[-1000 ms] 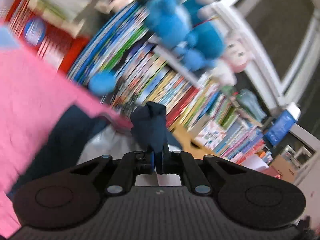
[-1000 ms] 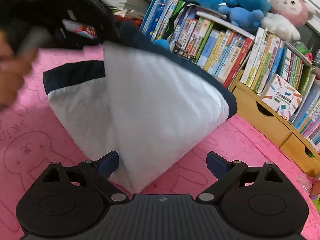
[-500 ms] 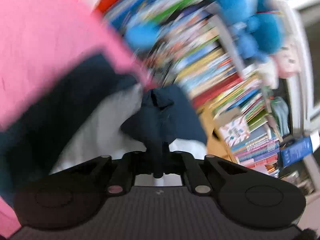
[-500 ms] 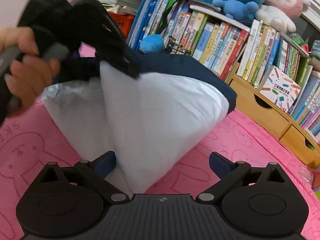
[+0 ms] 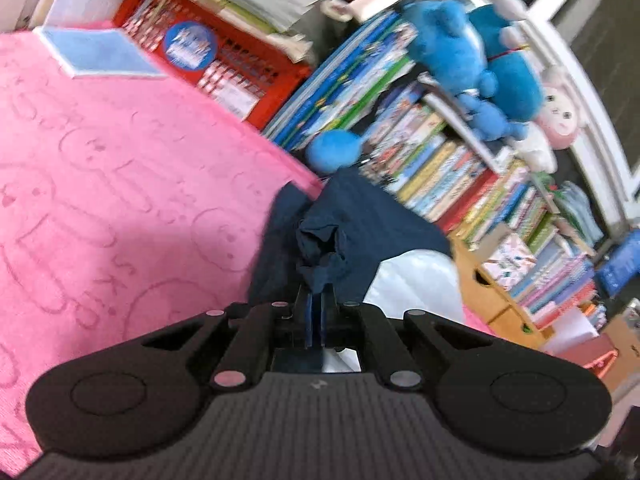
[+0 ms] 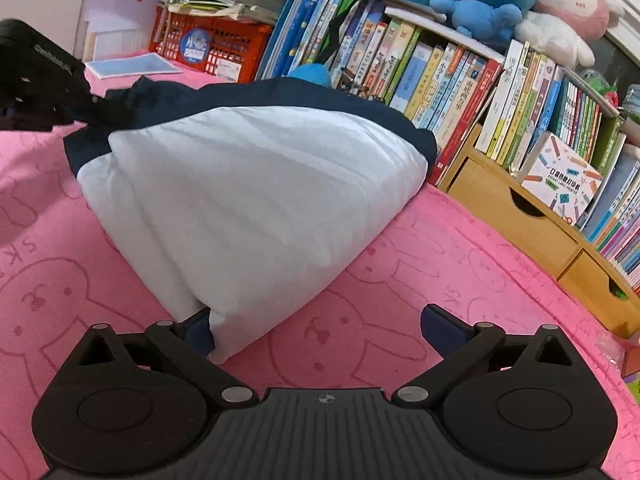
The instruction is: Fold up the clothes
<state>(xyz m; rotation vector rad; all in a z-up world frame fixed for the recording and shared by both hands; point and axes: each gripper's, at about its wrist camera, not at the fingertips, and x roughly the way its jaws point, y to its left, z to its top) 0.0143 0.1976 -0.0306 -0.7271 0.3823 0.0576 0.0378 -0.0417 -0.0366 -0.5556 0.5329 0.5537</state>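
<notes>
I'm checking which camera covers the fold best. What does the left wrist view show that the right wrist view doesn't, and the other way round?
Only the left wrist view shows the left claw from behind, shut on a bunched navy fold of the garment.

Only the right wrist view shows the garment's broad white panel lying on the pink blanket, the right claw with jaws opening and the white corner between them, and wooden drawers.

Both show the garment, the blanket, the red crate, the books and the blue plush toys.
</notes>
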